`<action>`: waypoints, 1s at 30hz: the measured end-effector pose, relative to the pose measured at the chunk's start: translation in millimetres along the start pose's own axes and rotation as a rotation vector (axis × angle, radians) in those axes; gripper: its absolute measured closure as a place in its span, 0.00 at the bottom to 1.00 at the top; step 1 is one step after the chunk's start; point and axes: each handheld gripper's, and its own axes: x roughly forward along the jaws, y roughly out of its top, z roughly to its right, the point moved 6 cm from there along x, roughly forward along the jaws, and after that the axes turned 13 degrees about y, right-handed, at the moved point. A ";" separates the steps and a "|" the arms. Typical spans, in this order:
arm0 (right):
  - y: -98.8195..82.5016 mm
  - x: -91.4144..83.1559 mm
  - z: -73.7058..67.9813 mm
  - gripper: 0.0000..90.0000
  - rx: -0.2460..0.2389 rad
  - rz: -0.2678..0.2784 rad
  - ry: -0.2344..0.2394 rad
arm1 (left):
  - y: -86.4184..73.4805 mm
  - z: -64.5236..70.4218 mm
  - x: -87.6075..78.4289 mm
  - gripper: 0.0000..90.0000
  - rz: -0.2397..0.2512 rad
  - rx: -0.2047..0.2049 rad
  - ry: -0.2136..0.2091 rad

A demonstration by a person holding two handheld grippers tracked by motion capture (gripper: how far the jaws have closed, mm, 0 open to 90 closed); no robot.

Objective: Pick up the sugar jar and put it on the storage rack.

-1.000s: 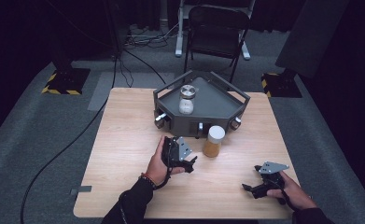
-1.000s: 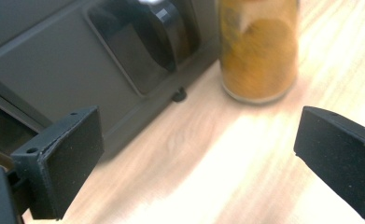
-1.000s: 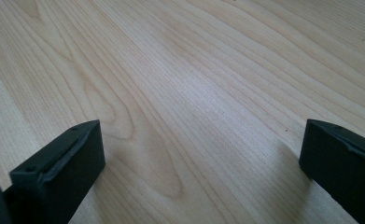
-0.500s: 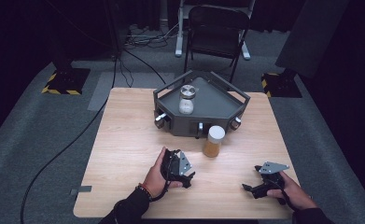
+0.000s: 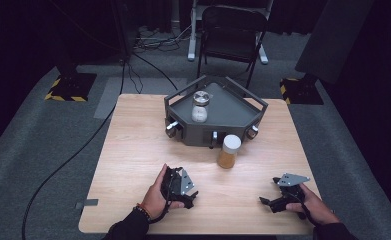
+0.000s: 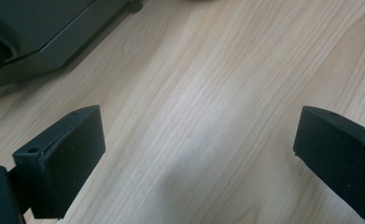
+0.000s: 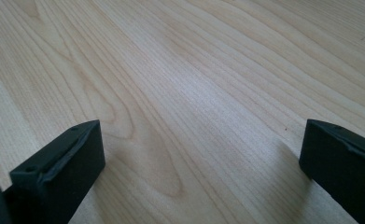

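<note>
A jar with a white lid and amber contents (image 5: 229, 151) stands on the wooden table (image 5: 133, 145) just in front of a dark three-cornered tray (image 5: 233, 107). Inside the tray stands a glass jar with white contents (image 5: 200, 106). My left gripper (image 5: 189, 199) rests low near the table's front, left of centre, jaws wide open over bare wood (image 6: 194, 140). The tray's dark wall (image 6: 45, 37) shows at the upper left of the left gripper view. My right gripper (image 5: 265, 201) sits at the front right, open, with nothing between its fingers (image 7: 59, 172).
Metal knobs (image 5: 171, 127) stick out of the tray's front wall. A black folding chair (image 5: 233, 30) stands behind the table. Cables (image 5: 83, 145) run over the grey floor at left, with yellow-black stand bases (image 5: 70, 87) at both sides.
My left gripper has drawn back toward the table's front edge and lowered. The right gripper has stayed almost still.
</note>
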 end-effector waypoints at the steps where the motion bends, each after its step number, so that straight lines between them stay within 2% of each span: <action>1: 0.0 0.0 0.0 0.00 0.000 0.000 0.000 | -1.7 -1.5 -0.5 0.02 -0.005 -0.003 0.002; 9: 0.0 0.0 0.0 0.00 0.000 0.000 0.000 | -14.9 -12.2 -7.3 0.02 -0.040 -0.013 0.009; 13: 0.0 0.0 0.0 0.00 0.000 0.000 0.000 | -22.2 -20.2 -12.5 0.02 -0.046 -0.045 0.010; 18: 0.0 0.0 0.0 0.00 0.000 0.000 0.000 | -30.5 -29.3 -18.4 0.02 -0.079 -0.064 0.004; 25: 0.0 0.0 0.0 0.00 0.001 0.000 0.000 | -39.7 -40.2 -20.5 0.02 -0.106 -0.115 -0.010; 30: 0.0 0.0 0.0 0.00 0.000 0.000 0.000 | -44.5 -49.4 -18.5 0.02 -0.125 -0.167 -0.048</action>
